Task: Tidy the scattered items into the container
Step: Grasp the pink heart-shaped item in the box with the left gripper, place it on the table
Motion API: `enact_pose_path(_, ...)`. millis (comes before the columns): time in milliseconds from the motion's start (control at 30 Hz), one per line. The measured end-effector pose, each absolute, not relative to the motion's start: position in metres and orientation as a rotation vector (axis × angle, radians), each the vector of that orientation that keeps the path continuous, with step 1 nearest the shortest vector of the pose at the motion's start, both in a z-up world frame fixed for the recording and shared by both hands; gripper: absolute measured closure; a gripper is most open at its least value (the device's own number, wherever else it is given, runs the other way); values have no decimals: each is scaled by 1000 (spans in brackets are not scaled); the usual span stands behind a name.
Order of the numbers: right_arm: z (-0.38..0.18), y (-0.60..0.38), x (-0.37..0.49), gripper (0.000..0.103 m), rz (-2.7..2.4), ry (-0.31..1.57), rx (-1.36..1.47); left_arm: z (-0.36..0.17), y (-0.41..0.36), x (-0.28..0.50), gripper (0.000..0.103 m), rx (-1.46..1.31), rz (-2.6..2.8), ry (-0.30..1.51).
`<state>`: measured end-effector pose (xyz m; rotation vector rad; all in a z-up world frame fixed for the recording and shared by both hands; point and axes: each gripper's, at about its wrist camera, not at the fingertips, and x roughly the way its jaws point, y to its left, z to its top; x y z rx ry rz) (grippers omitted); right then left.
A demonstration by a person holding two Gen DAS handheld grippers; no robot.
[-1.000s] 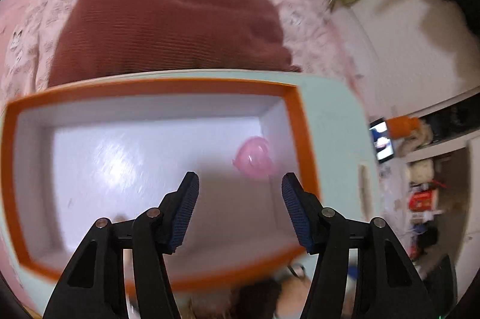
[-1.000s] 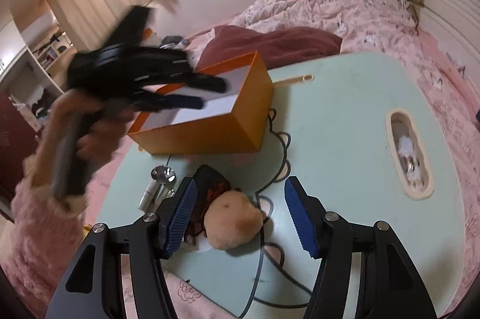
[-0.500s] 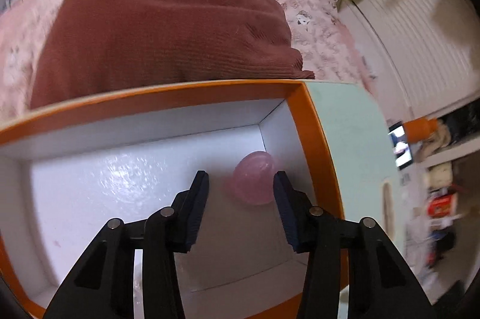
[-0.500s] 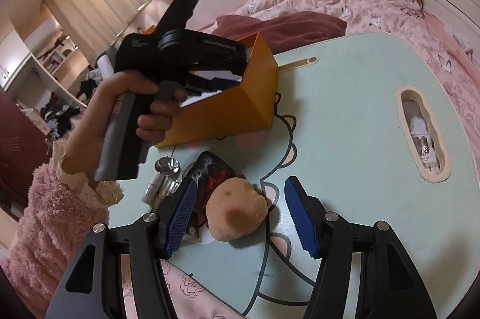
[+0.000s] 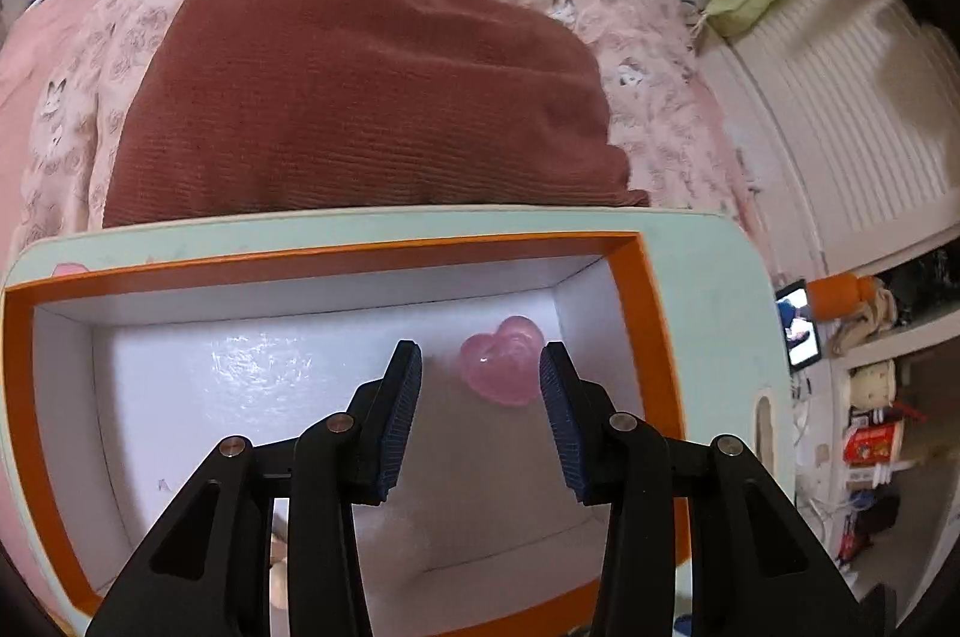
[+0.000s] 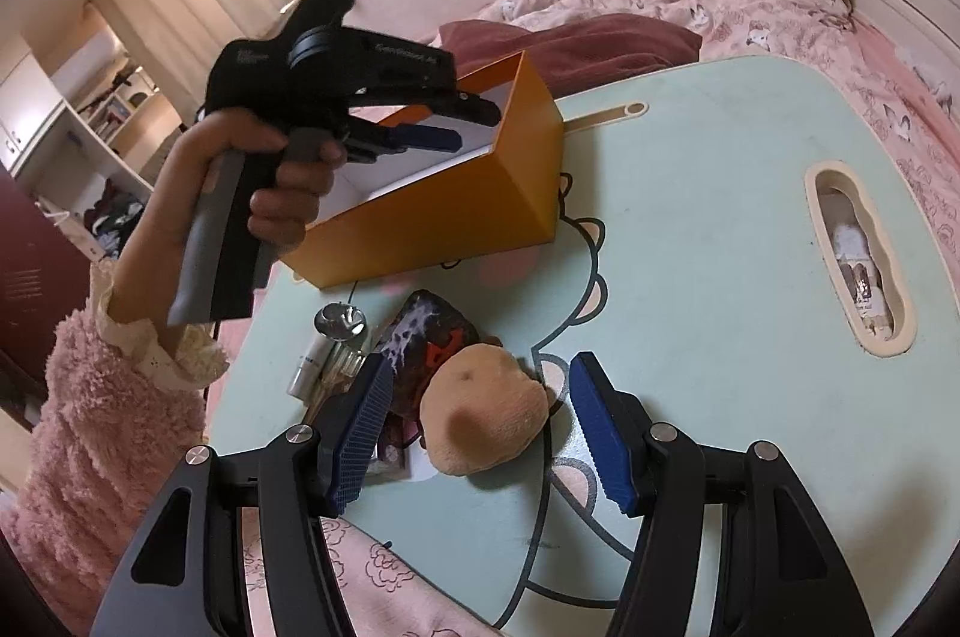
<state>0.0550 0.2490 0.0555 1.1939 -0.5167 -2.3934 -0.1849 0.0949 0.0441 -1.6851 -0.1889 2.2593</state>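
Observation:
An orange box with a white inside stands on the pale green table. A pink heart-shaped piece lies on its floor near the right wall. My left gripper hangs above the box, its jaws closing with nothing between the pads. The right wrist view shows that left gripper held by a hand over the box. My right gripper stands open low over a tan plush lump. A dark patterned pouch and a silver-capped tube lie just left of the plush.
The table sits on a pink bed and has a slot with small items at its right. A maroon pillow lies behind the box. A fuzzy pink sleeve is at the left. Shelves stand by the wall.
My left gripper's jaws have narrowed, and it dipped toward the box, then drew back. The pink heart stays on the box floor. The right gripper has hardly moved.

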Motion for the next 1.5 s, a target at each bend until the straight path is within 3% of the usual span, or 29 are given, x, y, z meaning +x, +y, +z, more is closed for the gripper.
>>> enact_pose_path(333,51,250,52,42,-2382,-530,1211,24,107,-183,56,-1683,2272,-164)
enact_pose_path(400,50,249,51,42,-2378,-532,1214,23,105,-181,68,-1689,2271,-153)
enact_pose_path(533,48,250,51,42,-2370,-534,1222,23,114,-176,69,-1721,2262,-9)
enact_pose_path(733,49,250,51,42,-2370,-531,1218,22,112,-164,68,-1718,2260,61)
enact_pose_path(833,48,249,51,42,-2370,-527,1221,20,113,-164,73,-1682,2308,103)
enact_pose_path(967,48,248,51,42,-2373,-525,1220,24,109,-165,80,-1660,2314,76)
enact_pose_path(1233,50,244,55,42,-2427,-496,1189,89,60,-146,80,-1435,2369,-157)
enact_pose_path(1367,56,243,58,42,-2441,-481,1156,118,24,-102,80,-1300,2328,-242)
enact_pose_path(1500,56,242,59,42,-2438,-487,1153,107,4,-53,80,-1296,2287,-232)
